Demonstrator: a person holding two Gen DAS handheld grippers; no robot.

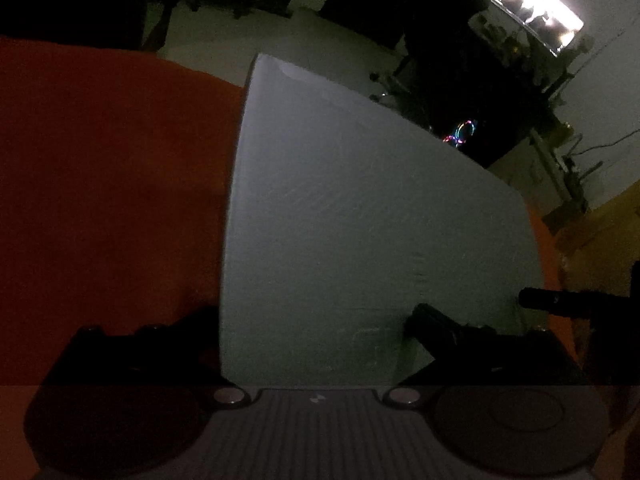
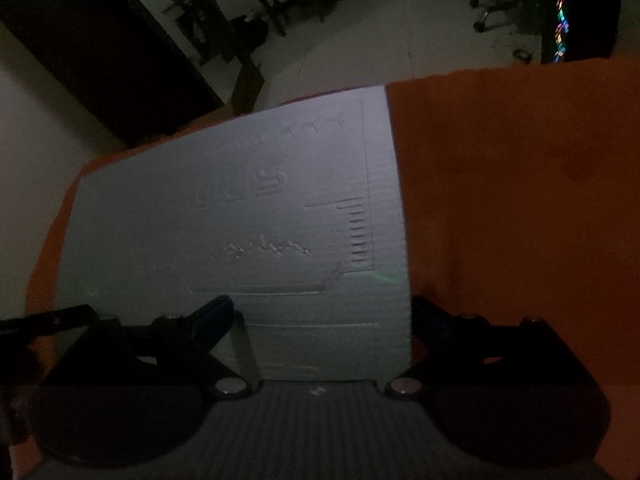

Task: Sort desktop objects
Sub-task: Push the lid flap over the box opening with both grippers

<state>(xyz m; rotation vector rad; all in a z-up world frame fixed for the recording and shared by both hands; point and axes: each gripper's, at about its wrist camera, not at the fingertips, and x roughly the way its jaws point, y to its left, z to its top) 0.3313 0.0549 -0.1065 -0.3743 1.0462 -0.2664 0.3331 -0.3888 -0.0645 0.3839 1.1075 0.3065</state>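
A big pale grey board (image 1: 360, 220) lies flat on the orange table (image 1: 100, 180), and both cameras look along it from its near edge. In the right wrist view the board (image 2: 248, 220) shows pressed-in lines and marks and fine ribs, so it looks like a foam or corrugated sheet. I judge it light and rather stiff, but easy to dent or bend at a corner.

The left gripper (image 1: 316, 340) has its 2 fingers spread wide: one dark finger (image 1: 436, 328) rests over the board near its near right corner, the other is off its left edge on the table. The right gripper (image 2: 320, 332) is also spread wide, with one finger (image 2: 216, 316) over the board and the other just beyond its right edge. Neither one pinches anything.

The sheet is too wide to take across. A better hold is at a near edge, with one finger under it and one on top. The surface seems smooth, so it may slip.
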